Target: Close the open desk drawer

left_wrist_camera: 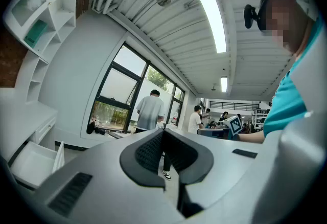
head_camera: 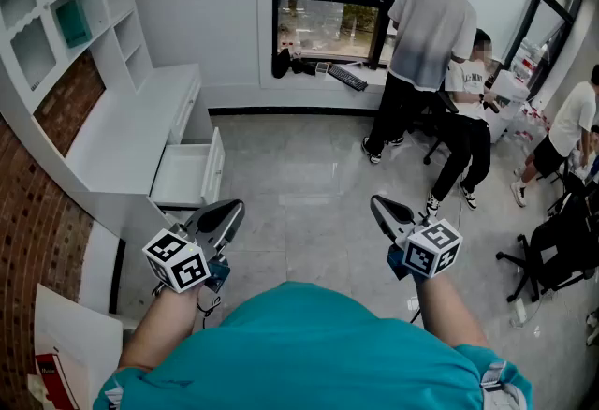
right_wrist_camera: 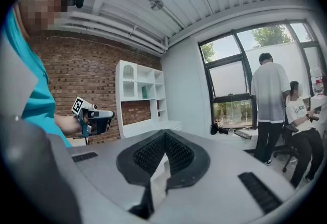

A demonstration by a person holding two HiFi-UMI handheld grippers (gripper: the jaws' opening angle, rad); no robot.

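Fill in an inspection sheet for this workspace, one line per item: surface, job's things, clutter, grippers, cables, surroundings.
Surface: white desk against a brick wall, shelf unit above it.
Job's things: drawer pulled out of the desk, standing open; nothing seen inside.
Clutter: teal item on a shelf; keyboard on the window sill.
Grippers: left gripper and right gripper both shut and empty, held short of the drawer.
Cables: nothing seen.
Surroundings: tiled floor; standing person at the window, seated person beside them, office chair at right.
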